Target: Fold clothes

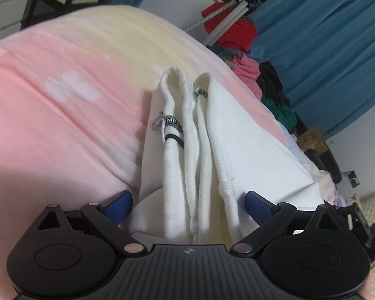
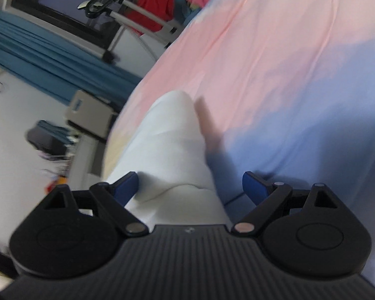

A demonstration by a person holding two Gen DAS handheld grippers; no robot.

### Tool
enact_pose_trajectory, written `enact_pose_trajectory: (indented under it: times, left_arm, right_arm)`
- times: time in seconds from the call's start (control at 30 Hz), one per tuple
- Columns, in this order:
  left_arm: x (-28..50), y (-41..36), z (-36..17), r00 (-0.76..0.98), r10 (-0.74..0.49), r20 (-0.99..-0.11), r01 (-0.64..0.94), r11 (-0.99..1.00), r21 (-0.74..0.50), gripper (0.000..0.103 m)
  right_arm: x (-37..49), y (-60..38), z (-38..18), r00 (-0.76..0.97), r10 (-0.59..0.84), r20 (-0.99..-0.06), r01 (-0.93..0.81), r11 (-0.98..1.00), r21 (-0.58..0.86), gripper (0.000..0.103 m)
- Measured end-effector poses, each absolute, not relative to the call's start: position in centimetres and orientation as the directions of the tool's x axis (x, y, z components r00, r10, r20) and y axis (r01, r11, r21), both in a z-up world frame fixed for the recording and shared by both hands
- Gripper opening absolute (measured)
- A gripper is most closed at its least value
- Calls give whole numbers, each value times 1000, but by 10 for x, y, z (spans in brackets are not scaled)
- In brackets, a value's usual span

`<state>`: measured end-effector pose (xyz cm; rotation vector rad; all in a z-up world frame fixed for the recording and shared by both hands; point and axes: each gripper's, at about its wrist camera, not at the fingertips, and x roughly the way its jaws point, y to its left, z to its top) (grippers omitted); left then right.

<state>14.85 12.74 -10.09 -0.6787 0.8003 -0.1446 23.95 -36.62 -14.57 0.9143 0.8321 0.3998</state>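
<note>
Both the left gripper [image 1: 188, 201] and right gripper [image 2: 190, 186] are spread wide over the soft, limp white garment [image 1: 200, 150], best pinched at its thick hem.

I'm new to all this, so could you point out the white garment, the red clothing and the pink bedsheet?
white garment [image 1: 227, 135]: left wrist view, on its flat folded panel.
red clothing [image 1: 233, 32]: left wrist view, on the bunched fabric behind the metal stand.
pink bedsheet [image 1: 62, 125]: left wrist view, on a bare stretch.
</note>
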Motion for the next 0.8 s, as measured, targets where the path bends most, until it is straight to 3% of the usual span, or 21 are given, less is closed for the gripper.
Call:
enact_pose_trajectory:
  times: [0.07, 0.23, 0.43, 0.53, 0.63, 0.7, 0.8]
  left_arm:
    - [151, 130, -105, 693, -382, -612, -129, 769, -627, 98]
    - [154, 134, -110, 685, -397, -610, -129, 759, -639, 99]
    - [160, 130, -114, 664, -422, -617, -103, 765, -635, 101]
    - [161, 126, -114, 666, -406, -626, -97, 785, -612, 97]
    - [159, 126, -112, 679, -390, -622, -100, 791, -604, 87]
    - [156, 127, -110, 690, -390, -610, -98, 785, -612, 74]
    - [148, 134, -106, 707, -405, -580, -92, 760, -643, 56]
  right_arm:
    - [245, -359, -149, 581, 718, -384, -33, 492, 870, 95]
    - [239, -334, -129, 564, 705, -431, -146, 599, 788, 96]
    - [241, -332, -138, 540, 718, -440, -121, 583, 803, 97]
    - [237, -324, -128, 541, 711, -449, -159, 611, 776, 94]
    - [233, -323, -120, 561, 690, -457, -168, 635, 754, 74]
    - [230, -322, -112, 570, 679, -462, -172, 649, 741, 57]
    - [219, -324, -100, 593, 660, -462, -183, 669, 720, 45]
